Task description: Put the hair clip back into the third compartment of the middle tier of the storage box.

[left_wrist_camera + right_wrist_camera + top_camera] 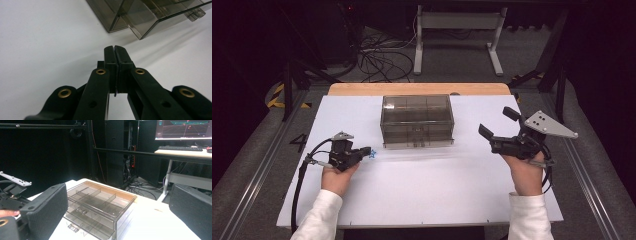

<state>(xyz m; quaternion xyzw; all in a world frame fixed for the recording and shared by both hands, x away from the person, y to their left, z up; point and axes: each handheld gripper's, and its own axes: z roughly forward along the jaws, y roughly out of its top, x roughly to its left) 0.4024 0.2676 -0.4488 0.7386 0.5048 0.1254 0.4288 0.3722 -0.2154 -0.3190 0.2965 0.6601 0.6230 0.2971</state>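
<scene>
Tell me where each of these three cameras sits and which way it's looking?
High view: above the person's side, looking forward and down at the table; forearms, left gripper and right gripper show.
Left gripper view: rides that gripper, facing the tabletop; its jaws are shut.
Right gripper view: rides that gripper, facing level across; its jaws are open.
All three share the clear drawer box.

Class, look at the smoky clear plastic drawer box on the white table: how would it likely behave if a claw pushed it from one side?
The drawer box looks rigid and thin-walled, so probably light. Its broad flat base suggests sliding on the table, not tipping. Its drawers might shift.
</scene>
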